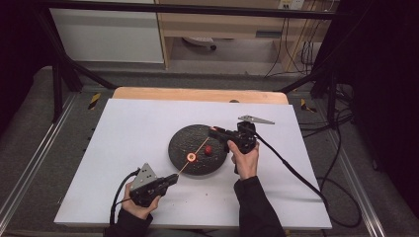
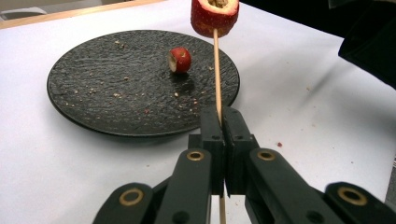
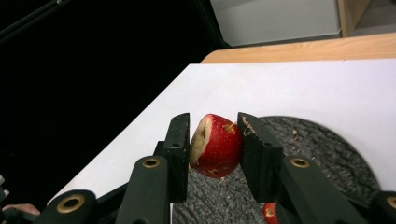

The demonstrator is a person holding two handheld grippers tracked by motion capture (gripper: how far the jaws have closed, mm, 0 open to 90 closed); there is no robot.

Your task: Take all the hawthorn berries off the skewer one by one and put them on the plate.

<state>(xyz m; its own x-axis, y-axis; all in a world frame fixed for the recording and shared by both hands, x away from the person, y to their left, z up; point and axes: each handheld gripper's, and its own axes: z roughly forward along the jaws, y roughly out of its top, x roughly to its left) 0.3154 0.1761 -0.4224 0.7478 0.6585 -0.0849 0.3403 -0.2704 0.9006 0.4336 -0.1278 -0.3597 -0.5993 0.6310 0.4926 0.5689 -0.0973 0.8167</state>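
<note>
A black round plate (image 1: 182, 140) (image 2: 107, 84) (image 3: 327, 154) lies mid-table. My left gripper (image 1: 174, 177) (image 2: 223, 112) is shut on a thin wooden skewer (image 1: 200, 147) (image 2: 216, 70) that slants up over the plate. A cored red fruit piece (image 1: 191, 157) (image 2: 214, 16) is threaded on the skewer. Another small red fruit (image 1: 208, 149) (image 2: 180, 59) rests on the plate. Over the plate's far right side, my right gripper (image 1: 213, 131) (image 3: 215, 135) is shut on a cut red fruit piece (image 3: 217, 147), close to the skewer's far tip. Whether the tip touches that piece I cannot tell.
Crumbs (image 2: 116, 95) dot the plate. The white tabletop (image 1: 133, 123) spreads wide on all sides, with a wooden strip (image 1: 197, 94) along its far edge. Black cables (image 1: 291, 168) trail off to the right, and a dark frame surrounds the table.
</note>
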